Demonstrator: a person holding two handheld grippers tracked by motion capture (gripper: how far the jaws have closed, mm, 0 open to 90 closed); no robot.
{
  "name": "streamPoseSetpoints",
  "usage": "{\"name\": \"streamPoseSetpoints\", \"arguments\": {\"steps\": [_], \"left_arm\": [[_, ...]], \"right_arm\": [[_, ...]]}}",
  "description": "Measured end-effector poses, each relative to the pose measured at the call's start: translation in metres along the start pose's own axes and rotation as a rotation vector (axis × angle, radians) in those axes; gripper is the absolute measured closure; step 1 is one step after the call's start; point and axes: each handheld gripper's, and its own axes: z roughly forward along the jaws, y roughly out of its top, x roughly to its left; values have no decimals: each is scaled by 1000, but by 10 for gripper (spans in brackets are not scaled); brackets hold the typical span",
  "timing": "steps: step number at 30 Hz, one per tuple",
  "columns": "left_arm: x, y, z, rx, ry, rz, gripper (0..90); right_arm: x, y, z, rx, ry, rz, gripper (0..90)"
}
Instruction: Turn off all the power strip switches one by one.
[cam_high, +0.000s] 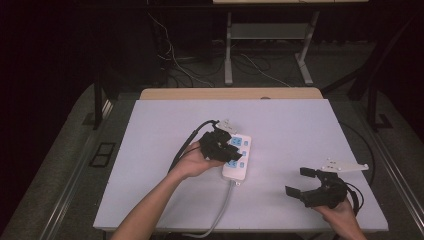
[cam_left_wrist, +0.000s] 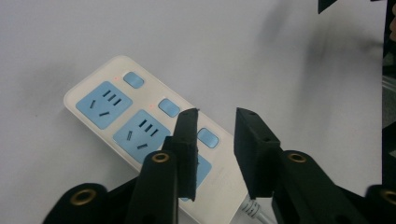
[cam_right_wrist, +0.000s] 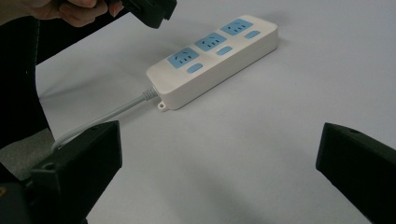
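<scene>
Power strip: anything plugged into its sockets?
No. All three blue sockets on the power strip are empty; its own cord trails off.

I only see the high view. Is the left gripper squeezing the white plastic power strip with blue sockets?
Observer: No. In the left gripper view, the black fingers of the left gripper stand apart above the white plastic power strip, near its cable end.
Operator: Are its switches on?
Observer: Tiny red lights glow beside two blue oval switches; a finger hides the spot beside the third.
Operator: And the right gripper?
Observer: The right gripper has its fingers wide apart, with white tabletop between them.
</scene>
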Motion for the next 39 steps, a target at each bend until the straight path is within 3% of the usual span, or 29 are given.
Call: {"name": "streamPoseSetpoints", "arguments": {"steps": [8, 19, 32, 39], "left_arm": [[0, 1, 11, 39, 7, 25, 770], [5, -1, 25, 74, -12, 25, 882], [7, -3, 43, 122, -32, 46, 889], [8, -4, 50, 120, -29, 35, 889]], "right_arm": [[0, 0, 1, 7, 2, 3, 1], [0, 0, 1, 7, 4, -1, 1], [0, -1, 2, 15, 6, -6, 1], [0, -1, 2, 19, 6, -7, 1]]}}
